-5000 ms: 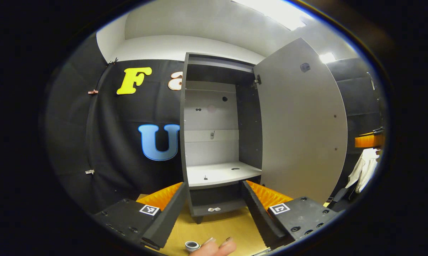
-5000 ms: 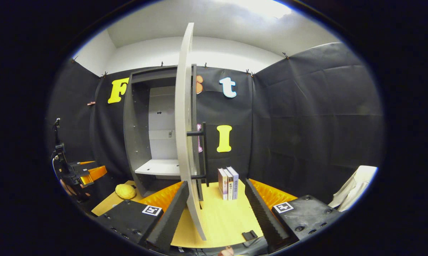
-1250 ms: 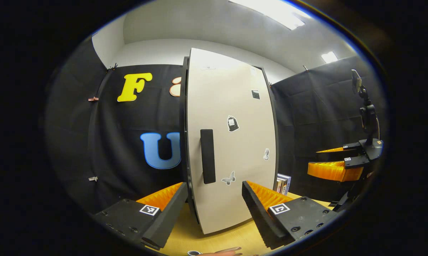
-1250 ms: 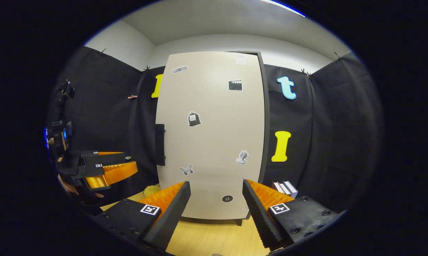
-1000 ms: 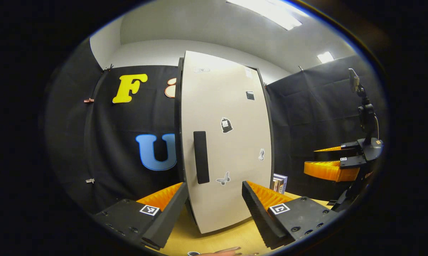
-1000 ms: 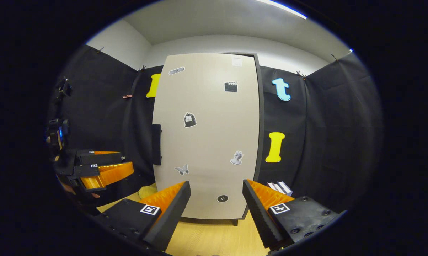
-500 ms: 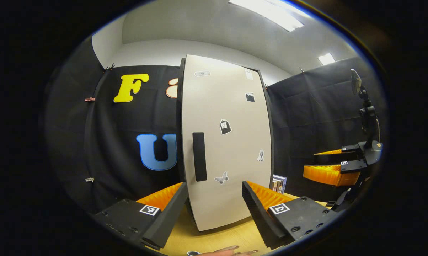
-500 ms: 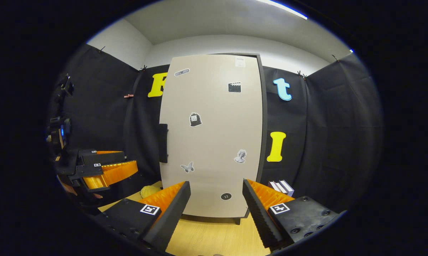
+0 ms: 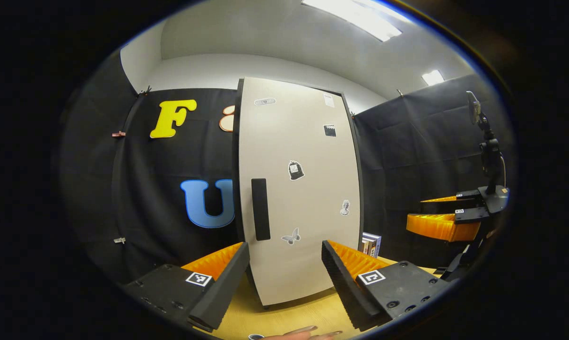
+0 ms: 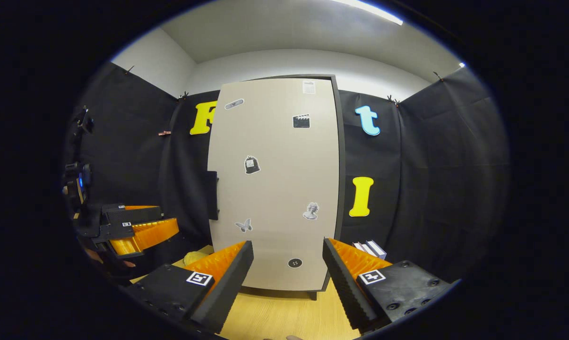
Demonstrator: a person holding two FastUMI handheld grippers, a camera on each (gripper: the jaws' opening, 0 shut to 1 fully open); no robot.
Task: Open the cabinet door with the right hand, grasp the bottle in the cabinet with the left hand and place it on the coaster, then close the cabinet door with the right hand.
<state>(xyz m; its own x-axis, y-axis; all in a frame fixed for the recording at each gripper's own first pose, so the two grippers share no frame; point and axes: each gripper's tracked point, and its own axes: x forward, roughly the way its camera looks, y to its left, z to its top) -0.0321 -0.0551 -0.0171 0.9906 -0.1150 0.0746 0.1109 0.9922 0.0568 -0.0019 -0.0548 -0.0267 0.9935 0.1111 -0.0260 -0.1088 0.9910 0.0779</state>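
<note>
Our left gripper is spread wide with nothing between its fingers, and our right gripper is likewise released and empty. Below both lies the wooden counter. Straight ahead of each gripper stands the cabinet door, closed flat against the cabinet, stickers on its face and its dark handle on its left edge. Beyond the right gripper's right finger, books stand beside the cabinet.
</note>
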